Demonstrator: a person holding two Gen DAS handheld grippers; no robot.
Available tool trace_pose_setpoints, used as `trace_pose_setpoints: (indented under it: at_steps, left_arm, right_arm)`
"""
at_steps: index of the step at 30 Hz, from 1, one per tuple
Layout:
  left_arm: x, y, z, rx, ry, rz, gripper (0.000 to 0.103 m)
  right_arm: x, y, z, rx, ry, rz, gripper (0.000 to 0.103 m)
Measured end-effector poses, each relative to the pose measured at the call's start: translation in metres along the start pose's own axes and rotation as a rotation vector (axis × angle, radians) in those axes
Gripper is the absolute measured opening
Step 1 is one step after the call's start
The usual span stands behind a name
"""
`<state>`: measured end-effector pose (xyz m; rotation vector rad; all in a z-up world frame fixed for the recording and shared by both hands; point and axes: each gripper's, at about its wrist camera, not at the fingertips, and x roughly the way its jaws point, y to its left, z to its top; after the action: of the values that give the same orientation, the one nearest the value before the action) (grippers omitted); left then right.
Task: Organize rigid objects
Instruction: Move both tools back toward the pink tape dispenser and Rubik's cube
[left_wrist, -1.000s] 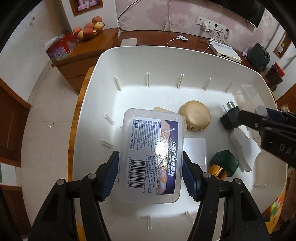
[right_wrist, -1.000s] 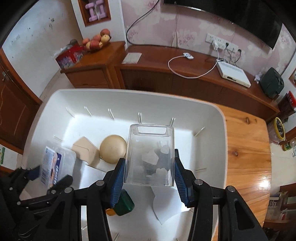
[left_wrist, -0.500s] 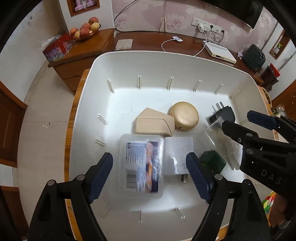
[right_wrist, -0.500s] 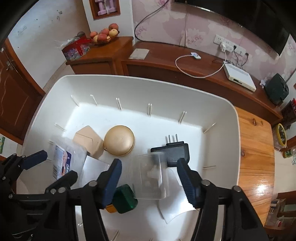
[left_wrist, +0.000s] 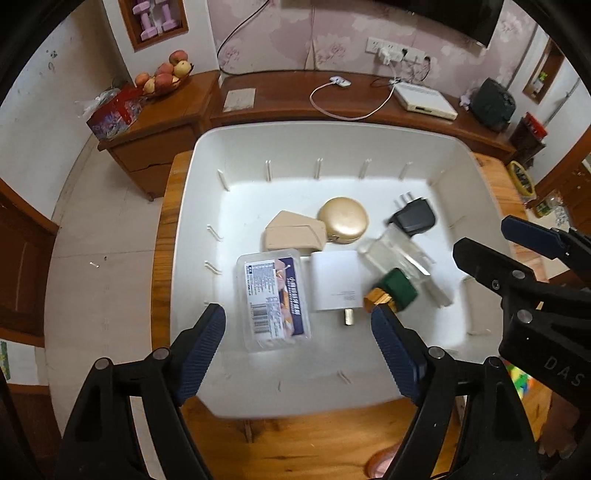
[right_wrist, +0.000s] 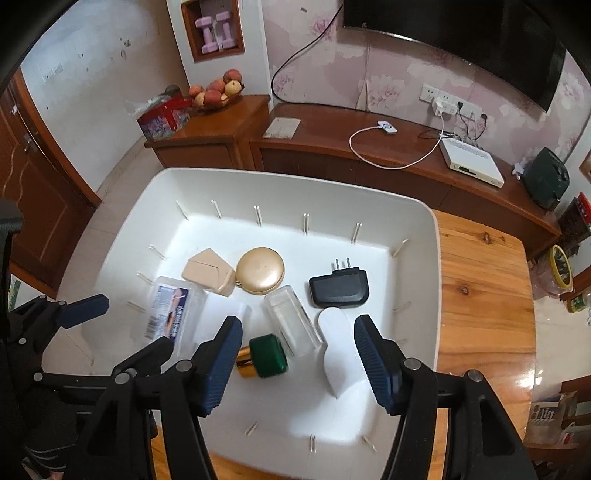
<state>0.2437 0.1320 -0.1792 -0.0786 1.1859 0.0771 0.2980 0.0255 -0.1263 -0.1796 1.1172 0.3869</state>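
Observation:
A white bin (left_wrist: 332, 147) (right_wrist: 277, 192) holds several rigid items. The clear labelled box (left_wrist: 273, 299) (right_wrist: 173, 314) lies flat at the bin's left, beside a white charger (left_wrist: 336, 284). My left gripper (left_wrist: 297, 350) hovers above the labelled box, open, pads clear of it. A clear container (right_wrist: 291, 321) (left_wrist: 399, 258) lies on its side next to a green bottle with a gold cap (right_wrist: 264, 356). Above those two hangs my right gripper (right_wrist: 299, 362), open and holding nothing.
Also in the bin are a beige box (right_wrist: 208, 272), a gold round case (right_wrist: 260, 270), a black plug adapter (right_wrist: 339, 288) and a white curved piece (right_wrist: 336, 339). The bin sits on a wooden table (right_wrist: 480, 295). A wooden sideboard (right_wrist: 369, 147) stands behind it.
Both grippers opened and rose. The left let go of the labelled box and the right let go of the clear container; both now lie in the bin.

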Motion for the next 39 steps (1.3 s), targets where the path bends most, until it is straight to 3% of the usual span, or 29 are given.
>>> trace_pose_setpoints:
  at_steps: [21,31,39]
  left_arm:
    - [-0.118,-0.020,-0.053,0.089,-0.171,-0.118,0.084]
    - [-0.145,-0.035,-0.083,0.156,-0.206,-0.152,0.084]
    - [-0.144,-0.051,-0.106,0.232,-0.194,-0.192,0.084]
  right_arm:
    - [-0.136,0.016,-0.062,0.058,-0.180,-0.029,0.064]
    - [-0.185,0.022,-0.099,0.097,-0.258,-0.077,0.068]
    - [-0.204,0.013,-0.136,0.162,-0.278,-0.131,0.068]
